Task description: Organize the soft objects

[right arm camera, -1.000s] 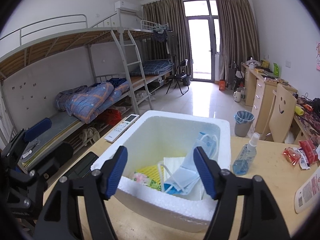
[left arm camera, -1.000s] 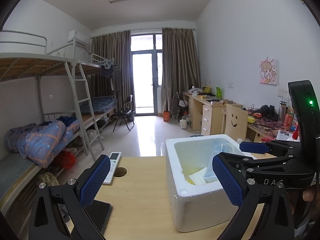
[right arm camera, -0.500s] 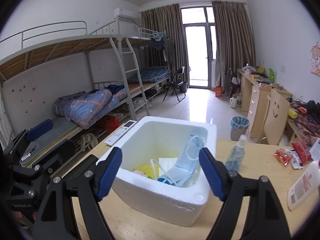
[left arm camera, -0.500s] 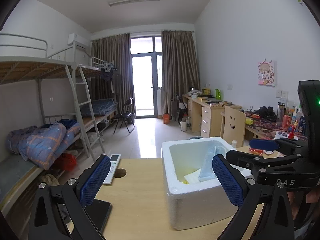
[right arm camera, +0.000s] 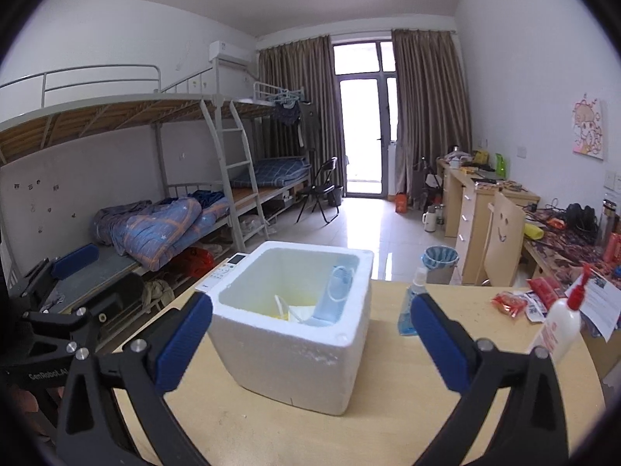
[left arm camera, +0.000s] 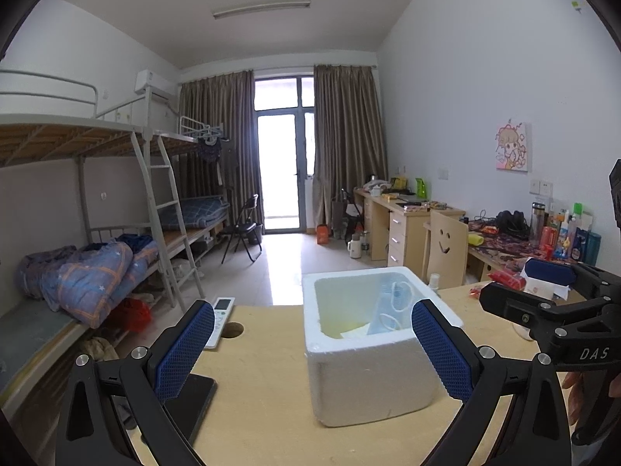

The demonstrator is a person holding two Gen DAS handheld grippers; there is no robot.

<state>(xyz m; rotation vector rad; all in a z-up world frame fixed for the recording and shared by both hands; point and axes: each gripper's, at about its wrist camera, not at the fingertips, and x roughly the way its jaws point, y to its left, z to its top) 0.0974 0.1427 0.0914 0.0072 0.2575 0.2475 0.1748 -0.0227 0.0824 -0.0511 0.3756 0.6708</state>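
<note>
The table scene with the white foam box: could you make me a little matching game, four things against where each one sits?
Things:
1. blue face mask
2. spray bottle
3. remote control
4. white pump bottle

Places:
A. far right on the table
B. inside the foam box, leaning on its wall
C. left table edge, by the round hole
D. just right of the box

Pairs: 1-B, 2-D, 3-C, 4-A

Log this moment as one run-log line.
left gripper: open, empty | right gripper: open, empty | foam box: on table, masks inside | both grippers short of box
</note>
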